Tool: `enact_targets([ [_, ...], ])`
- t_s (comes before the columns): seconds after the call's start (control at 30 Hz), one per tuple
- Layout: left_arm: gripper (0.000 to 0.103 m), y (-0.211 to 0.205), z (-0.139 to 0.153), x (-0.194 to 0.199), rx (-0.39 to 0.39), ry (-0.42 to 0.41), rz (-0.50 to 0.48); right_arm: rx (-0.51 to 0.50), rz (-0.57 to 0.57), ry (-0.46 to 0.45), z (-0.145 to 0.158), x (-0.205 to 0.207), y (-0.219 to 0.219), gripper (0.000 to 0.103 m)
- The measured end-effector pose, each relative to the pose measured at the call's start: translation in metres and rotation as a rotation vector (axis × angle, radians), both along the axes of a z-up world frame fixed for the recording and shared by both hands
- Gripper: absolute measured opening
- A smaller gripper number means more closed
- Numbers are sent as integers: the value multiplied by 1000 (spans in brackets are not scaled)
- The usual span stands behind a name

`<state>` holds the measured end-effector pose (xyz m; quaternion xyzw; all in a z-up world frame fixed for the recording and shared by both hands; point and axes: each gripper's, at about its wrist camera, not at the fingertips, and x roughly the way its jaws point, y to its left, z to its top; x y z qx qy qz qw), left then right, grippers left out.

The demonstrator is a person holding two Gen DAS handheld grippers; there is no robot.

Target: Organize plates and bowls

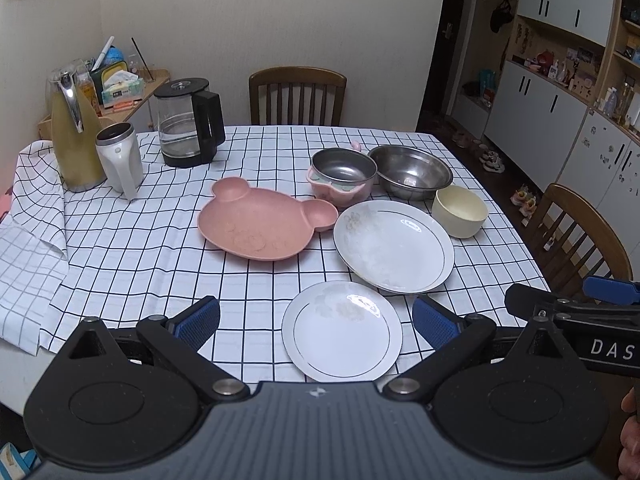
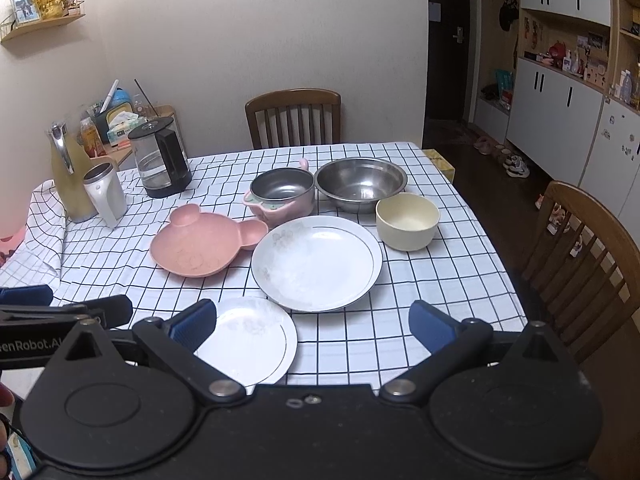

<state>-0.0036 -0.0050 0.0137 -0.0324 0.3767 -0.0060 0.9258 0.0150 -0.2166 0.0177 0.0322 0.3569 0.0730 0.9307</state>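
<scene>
A small white plate lies at the table's near edge, a large white plate behind it. A pink bear-shaped plate lies to the left. Further back stand a pink pot with a steel inside, a steel bowl and a cream bowl. My left gripper is open, above the near edge with the small plate between its fingers' line of sight. My right gripper is open beside it, right of the small plate. Both hold nothing.
A checked cloth covers the table. At the back left stand a glass kettle, a white mug and a yellow thermos jug. Wooden chairs stand behind the table and at its right. Cabinets line the right wall.
</scene>
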Motion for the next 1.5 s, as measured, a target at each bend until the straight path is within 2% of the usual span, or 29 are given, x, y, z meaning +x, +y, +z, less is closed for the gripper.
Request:
enact_targets([
  [0.67, 103, 5, 4, -1, 4, -17, -5, 3, 9, -13, 2, -4, 7, 103],
  [1.5, 103, 2, 6, 16, 22, -41, 33, 26, 45, -33, 1, 19, 2, 103],
])
